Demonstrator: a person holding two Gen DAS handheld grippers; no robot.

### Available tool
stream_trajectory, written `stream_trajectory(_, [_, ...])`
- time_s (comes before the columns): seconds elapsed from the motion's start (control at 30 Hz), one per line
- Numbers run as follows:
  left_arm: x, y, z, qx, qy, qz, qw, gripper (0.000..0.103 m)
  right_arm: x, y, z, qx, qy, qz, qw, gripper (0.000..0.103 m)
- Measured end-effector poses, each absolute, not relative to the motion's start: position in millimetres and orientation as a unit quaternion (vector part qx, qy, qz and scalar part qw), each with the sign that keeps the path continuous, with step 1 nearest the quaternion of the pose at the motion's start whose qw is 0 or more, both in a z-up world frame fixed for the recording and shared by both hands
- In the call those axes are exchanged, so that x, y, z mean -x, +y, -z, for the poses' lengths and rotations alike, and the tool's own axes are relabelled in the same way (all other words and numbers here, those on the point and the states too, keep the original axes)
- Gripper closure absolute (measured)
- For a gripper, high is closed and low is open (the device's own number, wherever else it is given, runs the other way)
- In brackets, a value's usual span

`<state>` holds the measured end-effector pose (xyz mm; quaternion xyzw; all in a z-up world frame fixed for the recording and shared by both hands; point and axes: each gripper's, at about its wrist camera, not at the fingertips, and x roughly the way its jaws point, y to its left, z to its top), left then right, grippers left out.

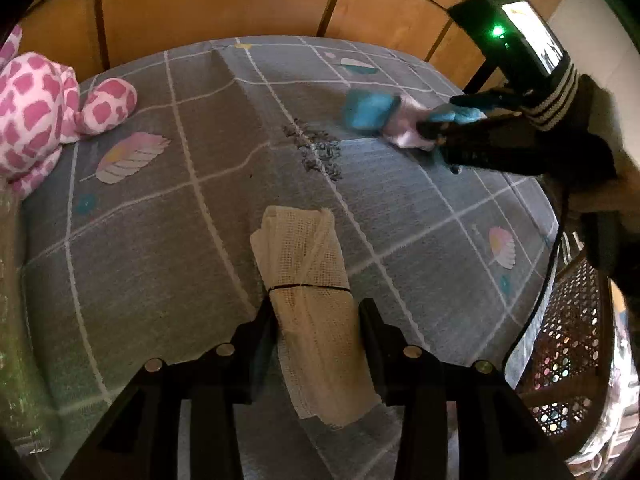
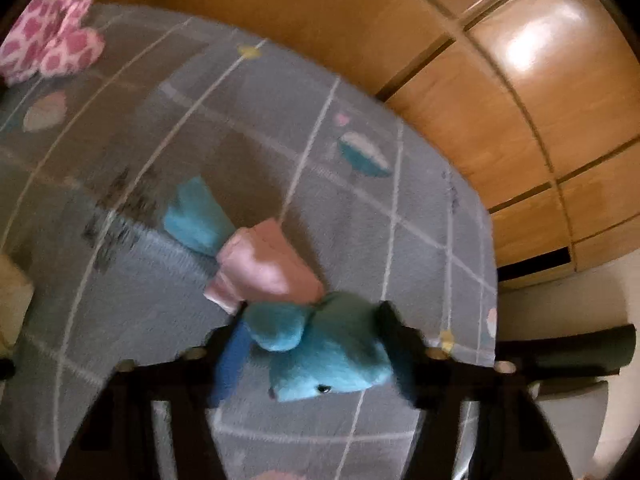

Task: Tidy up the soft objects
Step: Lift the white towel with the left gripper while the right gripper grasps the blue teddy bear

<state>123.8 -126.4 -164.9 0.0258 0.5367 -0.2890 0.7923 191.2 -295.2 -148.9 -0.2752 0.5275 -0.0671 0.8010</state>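
A rolled cream mesh cloth [image 1: 310,292], tied with a black band, lies on the grey bedspread [image 1: 168,240] between the fingers of my left gripper [image 1: 318,322], which is closed on its lower part. My right gripper [image 2: 316,334] is shut on a blue plush dolphin [image 2: 320,356] wearing a pink cloth [image 2: 264,268], held above the bed. In the left wrist view the dolphin [image 1: 372,110] and the right gripper [image 1: 430,124] are at the upper right. A pink and white spotted plush [image 1: 36,116] lies at the far left; it also shows in the right wrist view [image 2: 52,40].
A wooden wardrobe [image 1: 240,0] stands behind the bed. A woven basket or chair [image 1: 568,344] sits off the bed's right edge. A dark printed patch [image 1: 316,152] marks the middle of the bedspread.
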Motion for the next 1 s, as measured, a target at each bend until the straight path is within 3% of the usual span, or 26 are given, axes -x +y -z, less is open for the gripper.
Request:
stream_trajectory(0.07, [-124.7,-123.6,164.9,-0.021,0.537,0.287,0.793,0.062,-193.2,-303.7,144.0,0.242,0.519,0.081,0.816,0.063])
stream_trajectory(0.13, [-124.6,-122.9,162.7,-0.018,0.536,0.288,0.794,0.062,-193.7,-312.7,140.2,0.204,0.51,0.095,0.83,0.065])
stream_trajectory(0.27, [-127.6,-123.4,153.5,-0.023,0.527,0.287,0.799,0.062,-194.9,-318.2,141.6,0.157,0.495,0.112,0.848,0.063])
stream_trajectory(0.57, [-164.4,-134.9,105.9,-0.025,0.503,0.27,0.821,0.062,-188.7,-304.7,145.6,0.213,0.471,0.125,0.847,0.053])
stream_trajectory(1.0, [-249.0,-68.8,30.8,-0.011,0.445,0.169,0.879,0.062,-188.6,-300.7,146.1,0.228,0.464,0.129,0.846,0.057])
